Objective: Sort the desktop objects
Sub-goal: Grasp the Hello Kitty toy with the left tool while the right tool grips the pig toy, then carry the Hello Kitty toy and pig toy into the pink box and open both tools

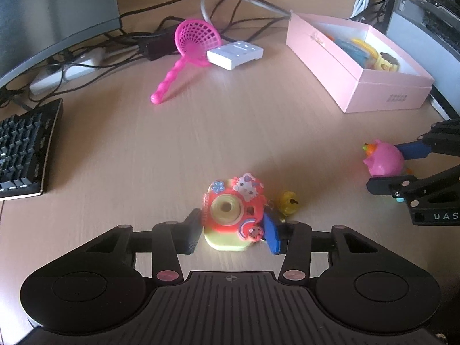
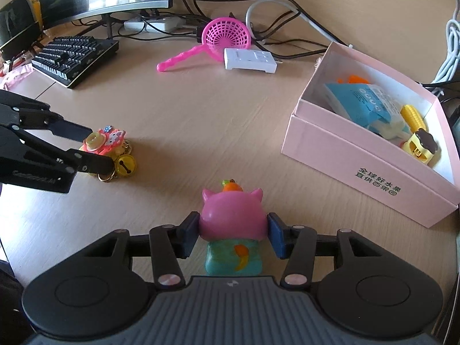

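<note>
A red and yellow toy camera (image 1: 233,215) with a cat sticker and a yellow bell (image 1: 289,202) sits on the desk between the fingers of my left gripper (image 1: 233,234), which is shut on it. It also shows in the right wrist view (image 2: 103,141). My right gripper (image 2: 233,237) is shut on a pink pig toy (image 2: 233,218) with a teal body, low over the desk. The pig toy also shows in the left wrist view (image 1: 383,158). An open pink box (image 2: 353,155) with several toys inside stands to the right.
A pink toy strainer (image 1: 195,43) and a white adapter (image 1: 234,53) lie at the back by tangled cables. A black keyboard (image 1: 23,152) is at the left, a monitor (image 1: 51,8) behind it. A computer case (image 1: 425,14) stands behind the pink box (image 1: 356,66).
</note>
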A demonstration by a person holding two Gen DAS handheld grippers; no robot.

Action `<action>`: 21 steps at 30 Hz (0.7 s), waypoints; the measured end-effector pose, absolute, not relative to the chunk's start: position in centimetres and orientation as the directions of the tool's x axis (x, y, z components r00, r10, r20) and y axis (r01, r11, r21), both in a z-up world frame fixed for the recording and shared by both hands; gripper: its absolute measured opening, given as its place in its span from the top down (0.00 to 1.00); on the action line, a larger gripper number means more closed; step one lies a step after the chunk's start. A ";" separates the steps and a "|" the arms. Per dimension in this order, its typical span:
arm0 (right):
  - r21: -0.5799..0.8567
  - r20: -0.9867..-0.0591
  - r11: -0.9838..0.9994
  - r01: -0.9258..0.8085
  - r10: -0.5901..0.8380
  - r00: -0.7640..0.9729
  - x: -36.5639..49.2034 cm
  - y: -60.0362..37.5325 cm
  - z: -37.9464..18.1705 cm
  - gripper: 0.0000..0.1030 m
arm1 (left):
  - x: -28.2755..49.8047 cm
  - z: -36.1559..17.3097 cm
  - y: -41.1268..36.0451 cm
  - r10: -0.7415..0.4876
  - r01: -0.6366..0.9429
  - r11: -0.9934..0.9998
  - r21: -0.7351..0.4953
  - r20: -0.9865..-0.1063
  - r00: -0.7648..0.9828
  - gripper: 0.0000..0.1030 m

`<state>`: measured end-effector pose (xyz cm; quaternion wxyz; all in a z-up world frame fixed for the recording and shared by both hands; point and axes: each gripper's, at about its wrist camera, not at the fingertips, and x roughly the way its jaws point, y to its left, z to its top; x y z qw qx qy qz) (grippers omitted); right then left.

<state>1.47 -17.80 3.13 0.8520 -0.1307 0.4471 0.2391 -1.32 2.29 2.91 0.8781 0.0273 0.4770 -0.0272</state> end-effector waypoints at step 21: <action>-0.012 -0.763 0.875 -0.484 0.305 0.570 1.0 -20.4 7.6 0.53 | -2.2 6.0 1.1 -0.028 0.069 0.997 0.017 -0.800 0.599 0.53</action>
